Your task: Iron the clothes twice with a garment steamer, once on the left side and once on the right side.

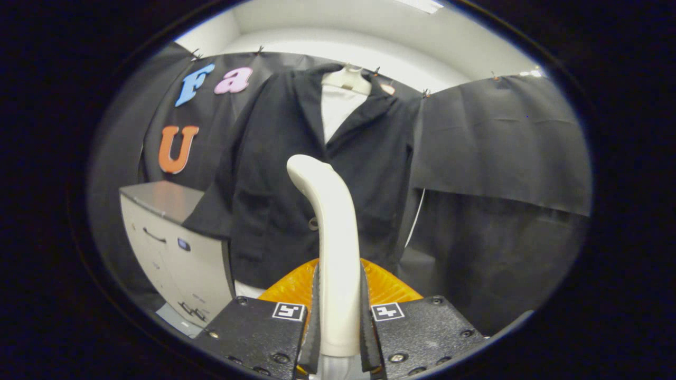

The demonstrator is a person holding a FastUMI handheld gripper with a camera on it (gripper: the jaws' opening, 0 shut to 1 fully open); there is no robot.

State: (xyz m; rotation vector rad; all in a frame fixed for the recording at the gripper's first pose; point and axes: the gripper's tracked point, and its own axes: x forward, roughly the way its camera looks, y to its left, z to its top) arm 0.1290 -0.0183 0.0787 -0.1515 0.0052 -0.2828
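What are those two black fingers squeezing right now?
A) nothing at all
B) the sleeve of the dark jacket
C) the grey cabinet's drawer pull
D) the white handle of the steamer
D: the gripper has both fingers pressed against the white steamer handle, with the dark jacket hanging beyond it.

White hanger (347, 79) carries dark jacket (296, 174), white garment (335, 108) inside

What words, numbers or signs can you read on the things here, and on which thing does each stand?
No word or number can be read.
Grey cabinet: small marks on its front, too small to read.
Gripper, shut on the white steamer handle: a black-and-white square marker on each finger, a pattern and not words.
Dark jacket: no text.
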